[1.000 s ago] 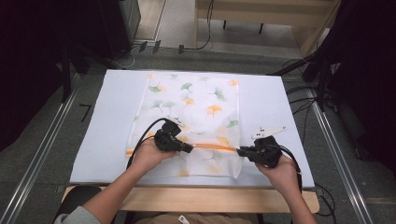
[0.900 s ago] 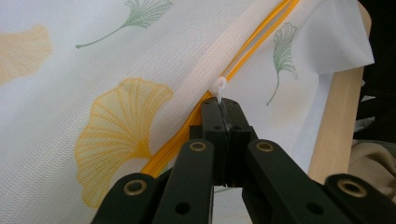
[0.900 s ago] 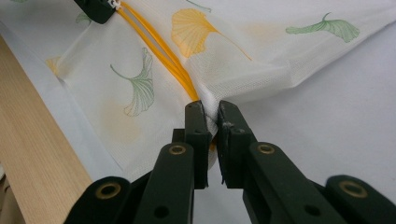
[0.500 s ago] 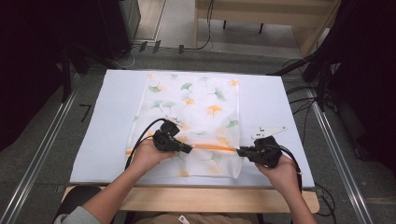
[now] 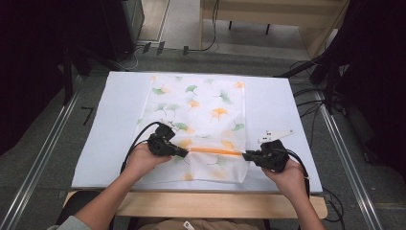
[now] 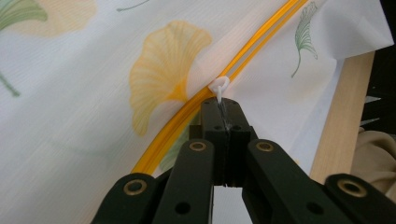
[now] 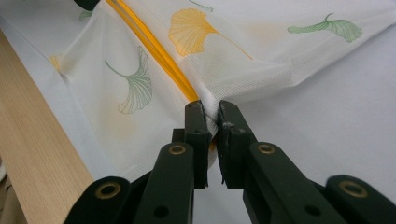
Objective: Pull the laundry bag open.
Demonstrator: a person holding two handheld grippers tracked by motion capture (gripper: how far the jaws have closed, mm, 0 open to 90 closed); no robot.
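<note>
High view: a person's two forearms enter from the bottom edge, each hand holding a gripper over a white-covered table.
Mesh bag: a white bag printed with green and orange ginkgo leaves lies flat at the middle of the table, its near edge close to the person.
Zipper: an orange zipper runs across the near part of the bag, stretched in a line between the two grippers.
Left gripper: at the left end of the visible orange line, pointing toward the right gripper.
Left gripper view: the black jaws are pressed together on the white zipper pull, which sits on the orange track; the wooden table edge shows at the right.
Right gripper: at the bag's right side edge, at the end of the zipper, facing the left gripper.
Right gripper view: the jaws pinch a bunched fold of the mesh just where the orange zipper ends; a narrow gap between the jaws is packed with fabric.
Table edge: pale wood runs beside the bag's near edge.
</note>
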